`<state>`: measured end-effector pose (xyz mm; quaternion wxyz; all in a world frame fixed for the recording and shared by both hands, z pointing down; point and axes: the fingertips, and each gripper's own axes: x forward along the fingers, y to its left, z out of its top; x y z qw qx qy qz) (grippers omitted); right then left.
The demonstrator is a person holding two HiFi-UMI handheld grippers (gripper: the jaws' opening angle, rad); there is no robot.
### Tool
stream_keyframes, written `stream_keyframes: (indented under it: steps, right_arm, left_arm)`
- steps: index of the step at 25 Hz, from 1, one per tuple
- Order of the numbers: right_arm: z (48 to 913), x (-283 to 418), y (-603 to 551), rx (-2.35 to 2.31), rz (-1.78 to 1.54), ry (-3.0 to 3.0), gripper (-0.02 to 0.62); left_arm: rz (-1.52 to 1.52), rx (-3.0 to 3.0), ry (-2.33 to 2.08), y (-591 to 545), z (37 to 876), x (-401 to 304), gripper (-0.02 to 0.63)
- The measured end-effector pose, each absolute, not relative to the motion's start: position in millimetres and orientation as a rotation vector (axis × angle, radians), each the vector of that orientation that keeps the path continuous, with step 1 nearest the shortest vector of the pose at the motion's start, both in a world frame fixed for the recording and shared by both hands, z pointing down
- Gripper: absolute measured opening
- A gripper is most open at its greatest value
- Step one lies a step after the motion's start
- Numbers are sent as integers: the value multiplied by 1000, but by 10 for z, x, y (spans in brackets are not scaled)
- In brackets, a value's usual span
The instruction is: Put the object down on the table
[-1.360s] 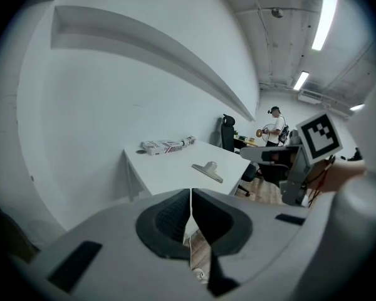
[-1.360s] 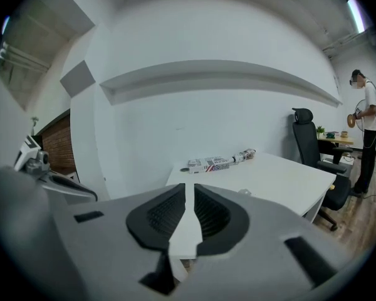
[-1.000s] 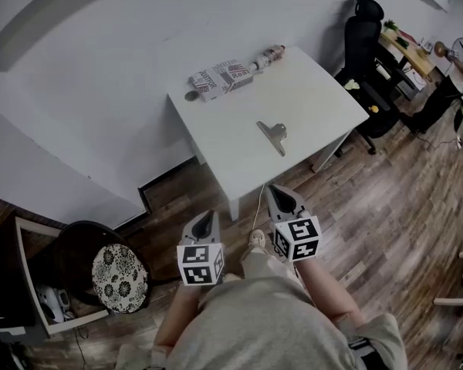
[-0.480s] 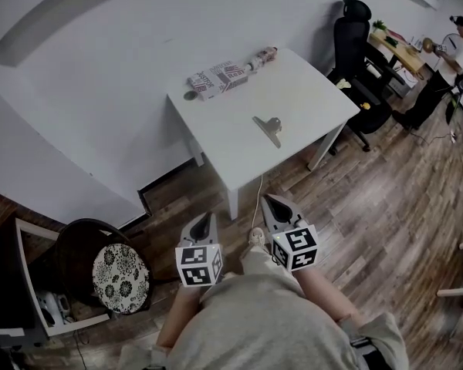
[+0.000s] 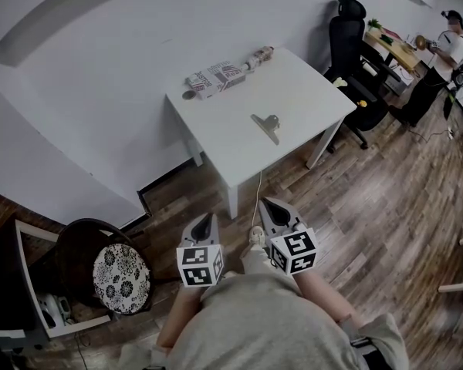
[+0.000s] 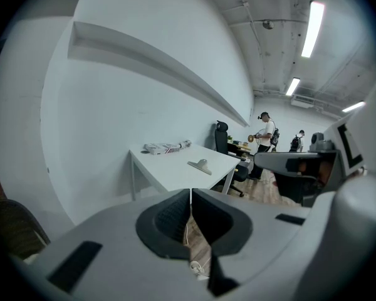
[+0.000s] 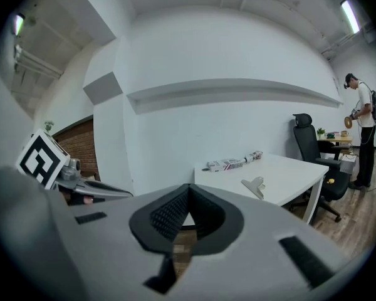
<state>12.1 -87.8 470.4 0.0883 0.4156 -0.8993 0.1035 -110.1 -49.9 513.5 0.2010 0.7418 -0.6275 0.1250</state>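
A grey metal clip (image 5: 266, 124) lies near the middle of the white table (image 5: 309, 91), with no gripper touching it. It also shows as the clip (image 6: 200, 164) in the left gripper view and the clip (image 7: 255, 185) in the right gripper view. My left gripper (image 5: 206, 217) and right gripper (image 5: 267, 202) hang side by side over the wooden floor, short of the table's near corner. Both point toward the table. The left gripper (image 6: 190, 192) is shut with nothing between its pads. The right gripper (image 7: 188, 188) is shut and empty too.
A patterned box (image 5: 214, 77), a bottle (image 5: 258, 55) and a small round object (image 5: 189, 95) sit along the table's far edge. A black office chair (image 5: 353, 29) stands right of the table. A chair with a patterned cushion (image 5: 117, 277) is at my left. A person (image 5: 447, 45) stands far right.
Both grippers have drawn back a little from the table, so the table and clip sit slightly farther up the head view. Both stay shut and empty.
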Motion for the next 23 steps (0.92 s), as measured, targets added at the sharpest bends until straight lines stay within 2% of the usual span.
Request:
stream_keyframes:
  steps: [23]
  right_arm:
    - [4713, 50, -1066, 1252, 324, -2674, 0]
  left_arm:
    - [371, 2068, -1737, -621, 5186, -1216, 11]
